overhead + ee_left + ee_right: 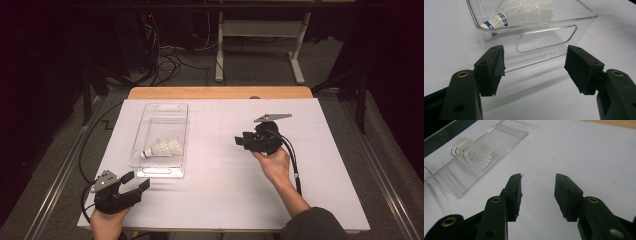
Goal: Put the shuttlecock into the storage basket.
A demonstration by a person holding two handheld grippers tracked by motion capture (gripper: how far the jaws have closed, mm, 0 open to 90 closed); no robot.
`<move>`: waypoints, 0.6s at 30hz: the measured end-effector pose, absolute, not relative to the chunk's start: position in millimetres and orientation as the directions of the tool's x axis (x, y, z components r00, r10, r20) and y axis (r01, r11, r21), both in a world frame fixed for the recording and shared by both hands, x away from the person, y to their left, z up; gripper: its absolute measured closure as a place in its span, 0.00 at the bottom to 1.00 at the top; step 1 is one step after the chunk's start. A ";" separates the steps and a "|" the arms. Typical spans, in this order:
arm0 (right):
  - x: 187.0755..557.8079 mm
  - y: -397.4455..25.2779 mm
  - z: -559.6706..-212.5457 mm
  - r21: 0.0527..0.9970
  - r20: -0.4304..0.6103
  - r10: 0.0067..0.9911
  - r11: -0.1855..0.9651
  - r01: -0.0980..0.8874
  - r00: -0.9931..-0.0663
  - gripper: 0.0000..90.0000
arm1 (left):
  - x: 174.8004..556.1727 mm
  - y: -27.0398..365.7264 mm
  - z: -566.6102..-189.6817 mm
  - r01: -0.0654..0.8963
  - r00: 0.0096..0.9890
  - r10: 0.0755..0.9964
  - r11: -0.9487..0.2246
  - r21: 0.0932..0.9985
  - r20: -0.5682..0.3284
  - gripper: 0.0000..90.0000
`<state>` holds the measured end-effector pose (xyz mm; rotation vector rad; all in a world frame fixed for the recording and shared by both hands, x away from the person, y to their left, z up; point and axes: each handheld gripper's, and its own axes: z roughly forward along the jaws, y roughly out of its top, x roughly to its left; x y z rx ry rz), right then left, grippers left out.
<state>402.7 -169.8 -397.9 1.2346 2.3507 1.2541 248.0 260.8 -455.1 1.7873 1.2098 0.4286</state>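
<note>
A clear bin point(161, 140) lies on the table point(225, 190), left of centre, long axis running away from the person. Shuttlecocks point(161, 149) lie on their sides in its near half, nested together, cork end pointing left; the count cannot be told. The blue band on the cork shows in the left gripper view.

The left gripper point(135, 181) rests at the near left corner, just short of the bin's near end wall, jaws wide and empty; the handle cut-out point(546, 38) in that wall faces it. The right gripper point(241, 140) is held right of centre, well apart from the bin, jaws pointing left toward it, moderately open and empty. Nothing lies between either gripper and the bin.

The table has a white cover with a bare wooden strip point(220, 92) along its far edge. Beyond it, a grey floor carries loose cables point(165, 60) and a white desk frame point(257, 45); the room is dark.
</note>
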 end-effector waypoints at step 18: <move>398.6 -184.9 -400.5 0.763 0.198 0.767 0.270 0.588 -0.610 0.64 | 248.0 260.2 -455.2 0.552 0.460 0.867 -0.110 0.826 -0.192 0.37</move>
